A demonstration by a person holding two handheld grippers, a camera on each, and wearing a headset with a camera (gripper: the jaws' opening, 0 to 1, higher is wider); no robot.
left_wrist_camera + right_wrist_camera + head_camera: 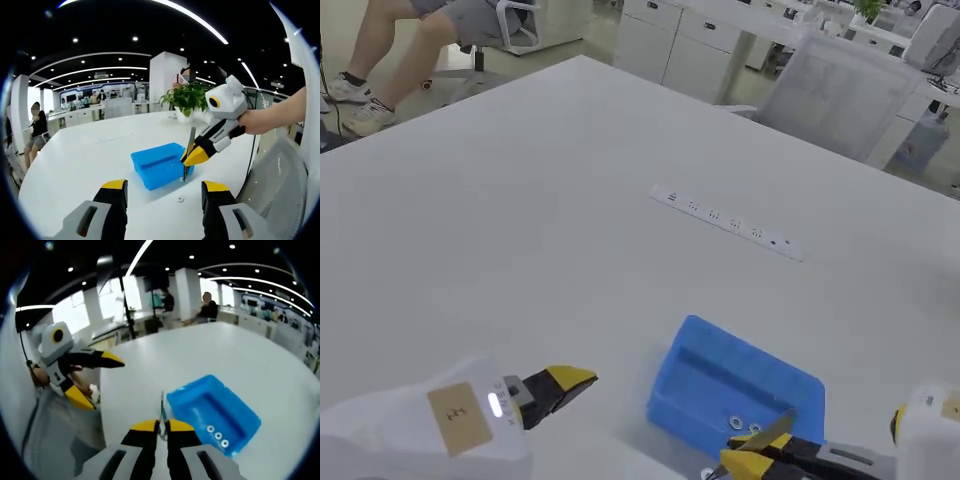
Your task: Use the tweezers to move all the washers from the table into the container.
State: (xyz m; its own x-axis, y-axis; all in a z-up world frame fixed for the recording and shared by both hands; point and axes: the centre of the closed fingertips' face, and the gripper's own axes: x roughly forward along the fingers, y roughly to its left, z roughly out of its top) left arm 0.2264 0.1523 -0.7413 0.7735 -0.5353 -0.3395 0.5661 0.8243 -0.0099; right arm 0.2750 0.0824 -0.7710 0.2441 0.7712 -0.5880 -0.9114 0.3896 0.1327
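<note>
The tweezers, thin bare metal, stand nearly upright on a steep long axis, tips pointing down at the smooth white table just beside the container. At the left, the left gripper hangs over the table, apart from the container, with its yellow-tipped jaws spread wide and nothing between them. Next comes the container, a shallow blue rectangular tray with rounded corners. Three washers, small flat rings, lie in a row on its floor. One washer lies on the table at the tweezer tips; whether they touch it I cannot tell. A second washer lies near it. At the right, the right gripper is clamped tight on the tweezers. A long white power strip lies beyond, well apart.
</note>
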